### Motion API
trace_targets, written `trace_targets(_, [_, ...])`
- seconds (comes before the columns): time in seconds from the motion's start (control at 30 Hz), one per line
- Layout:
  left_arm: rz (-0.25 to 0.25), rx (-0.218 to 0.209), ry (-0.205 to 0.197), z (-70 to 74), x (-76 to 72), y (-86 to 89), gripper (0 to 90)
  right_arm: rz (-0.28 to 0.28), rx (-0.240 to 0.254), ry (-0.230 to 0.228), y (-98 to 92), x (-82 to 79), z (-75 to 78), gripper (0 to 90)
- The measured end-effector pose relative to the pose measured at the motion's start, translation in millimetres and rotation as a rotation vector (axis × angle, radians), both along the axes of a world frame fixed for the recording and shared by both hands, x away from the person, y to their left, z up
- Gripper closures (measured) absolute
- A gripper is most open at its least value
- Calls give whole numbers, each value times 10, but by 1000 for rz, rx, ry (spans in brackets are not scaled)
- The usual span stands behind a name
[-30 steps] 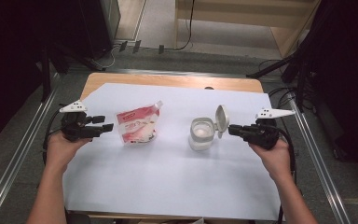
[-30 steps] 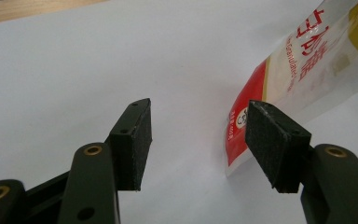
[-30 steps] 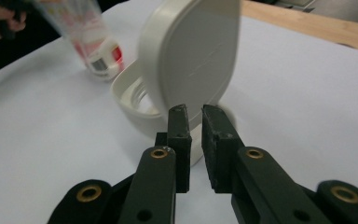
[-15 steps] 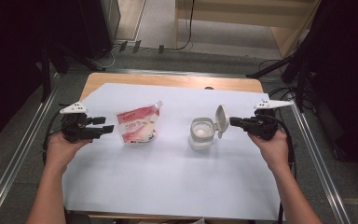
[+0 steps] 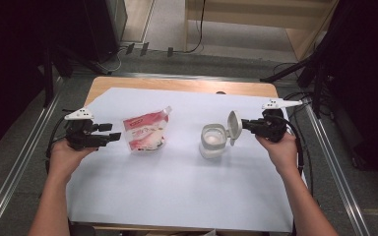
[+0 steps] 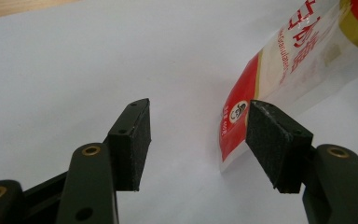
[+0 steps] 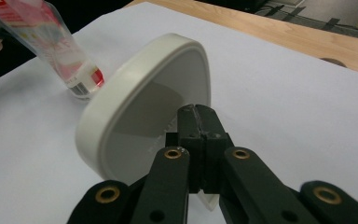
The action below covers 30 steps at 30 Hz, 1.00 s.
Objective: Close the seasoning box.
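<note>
Right hand-held gripper (image 7: 196, 112), jaws together, tips at lid (image 7: 144, 102) inner face of jar (image 5: 212, 141). Left hand-held gripper (image 6: 198, 140), jaws apart, pouch (image 6: 279, 79) just ahead-right, untouched.

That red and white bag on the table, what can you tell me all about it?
The bag is a clear, shiny plastic pouch with red and white printing and a white filling inside. It stands tilted on the white sheet, left of the open white jar. Its top corner looks cut open. The left hand-held gripper waits open beside it, not touching.
</note>
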<state>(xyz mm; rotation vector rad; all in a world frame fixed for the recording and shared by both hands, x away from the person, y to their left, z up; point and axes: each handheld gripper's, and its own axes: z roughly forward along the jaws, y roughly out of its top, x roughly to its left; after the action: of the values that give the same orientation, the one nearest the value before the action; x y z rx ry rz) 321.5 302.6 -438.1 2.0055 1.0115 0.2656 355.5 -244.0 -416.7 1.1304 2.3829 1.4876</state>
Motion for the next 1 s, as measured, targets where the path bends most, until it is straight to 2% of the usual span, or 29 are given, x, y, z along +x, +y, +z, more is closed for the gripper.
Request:
trace_targets(0.6, [-9,3,3,-4,-4,-16,411,93,-48,-8,296,-76,6,890])
trace_targets(0.83, [-12,-1,2,-6,-6,-20,414,112,-58,-20,297,-91,2,706])
trace_targets(0.93, [-15,3,1,2,-8,-19,410,96,-47,-31,250,-95,10,636])
trace_targets(1.0, [-14,7,1,2,-8,-20,408,83,-51,-56,212,-103,13,602])
